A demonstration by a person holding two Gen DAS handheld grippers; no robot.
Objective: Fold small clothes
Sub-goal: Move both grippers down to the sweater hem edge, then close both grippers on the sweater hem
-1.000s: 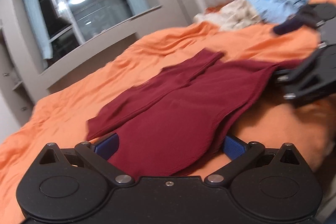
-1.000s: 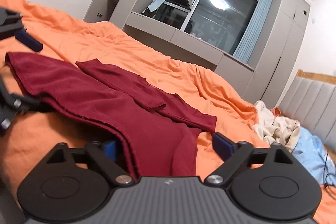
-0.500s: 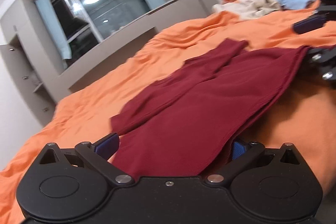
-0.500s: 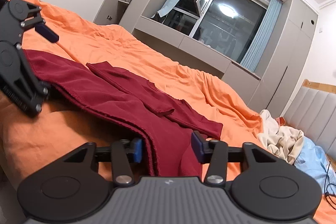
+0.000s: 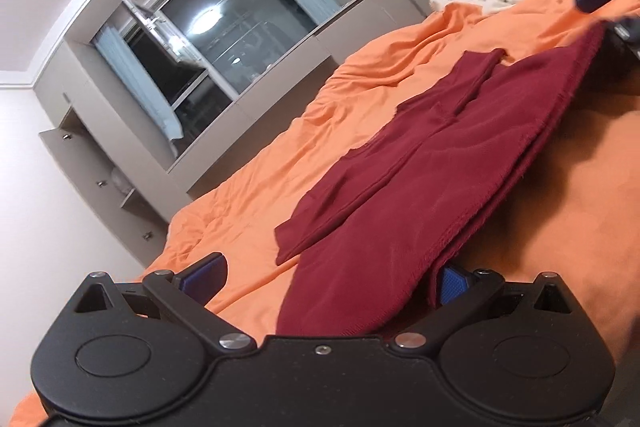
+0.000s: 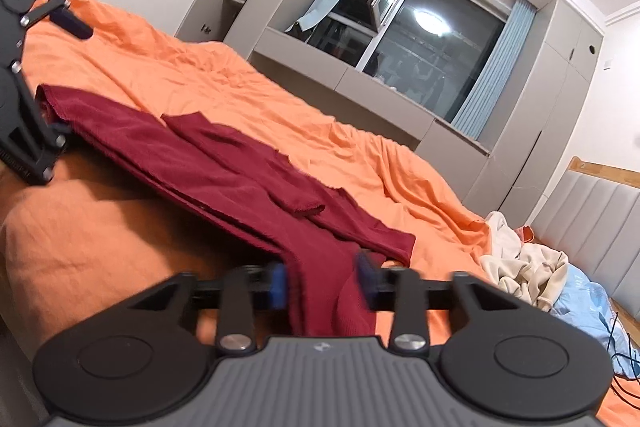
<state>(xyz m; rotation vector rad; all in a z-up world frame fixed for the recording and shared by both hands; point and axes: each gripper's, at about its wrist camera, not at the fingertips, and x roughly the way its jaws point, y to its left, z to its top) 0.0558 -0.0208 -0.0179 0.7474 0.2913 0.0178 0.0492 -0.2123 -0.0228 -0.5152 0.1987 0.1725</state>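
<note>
A dark red garment lies flat on the orange bed cover, with its sleeves folded in on top. My left gripper is open, its blue pads wide apart on either side of the near corner of the cloth. In the right wrist view the garment runs from my right gripper to the left gripper at the far left. The right gripper's pads are blurred and close together, pressed on a bunched corner. The right gripper shows at the top right of the left wrist view.
A heap of cream and light blue clothes lies by the grey padded headboard, with a thin cable beside it. Beyond the bed cover are grey cabinets and a dark window.
The right gripper's pads have drawn together onto the cloth corner. The left gripper has tilted and shifted, staying open around its corner. The garment's near edge now looks pulled straighter between the two grippers.
</note>
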